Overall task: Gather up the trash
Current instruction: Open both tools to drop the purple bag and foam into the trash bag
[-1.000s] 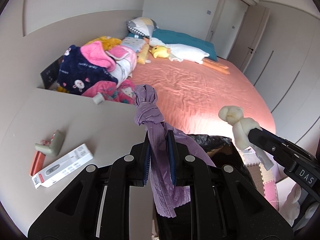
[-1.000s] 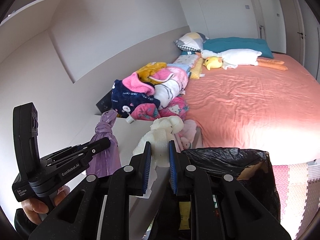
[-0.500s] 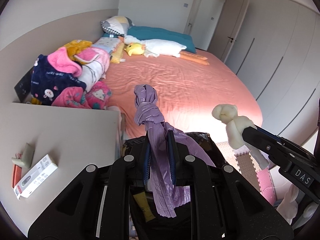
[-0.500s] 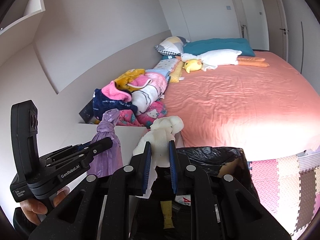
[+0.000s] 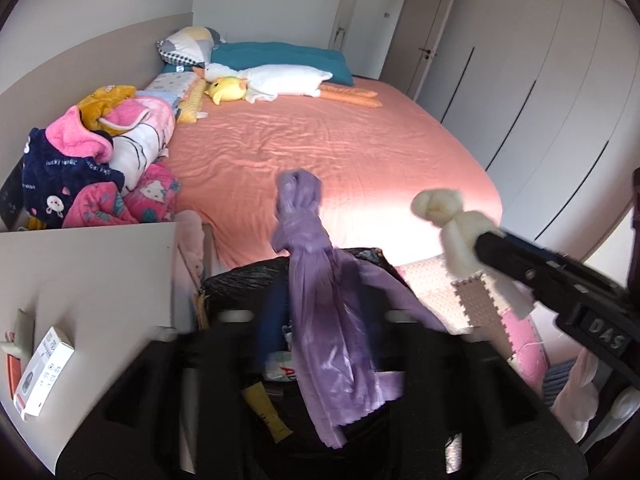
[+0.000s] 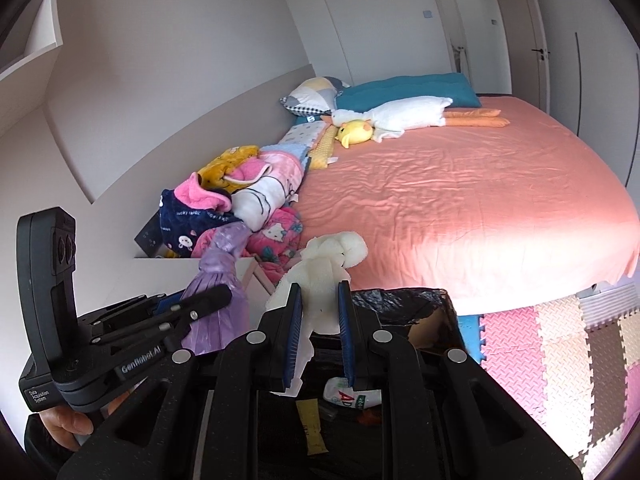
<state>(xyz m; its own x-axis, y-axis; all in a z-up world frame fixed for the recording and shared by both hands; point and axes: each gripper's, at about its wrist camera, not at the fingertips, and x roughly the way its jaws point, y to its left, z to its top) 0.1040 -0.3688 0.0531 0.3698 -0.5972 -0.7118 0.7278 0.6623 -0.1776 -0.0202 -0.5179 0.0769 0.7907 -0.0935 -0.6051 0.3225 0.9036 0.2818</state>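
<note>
Two knotted bags hung over the black-lined bin, drop step underway. Far left in the left wrist view, a white box lay on the grey ledge, not trash in hand. Left gripper had just been opening; its jaws were blurred and stood wide apart, off the purple bag, which hung loose between them above the bin mouth. Further right, right gripper had just been opening a little too, blue pads now slightly apart on either side of the white bag, which seemed barely pinched, if at all. A bottle and a yellow wrapper sat in the bin already. Next, probably: spread the right jaws fully so the white bag falls in, then pull both grippers clear.
</note>
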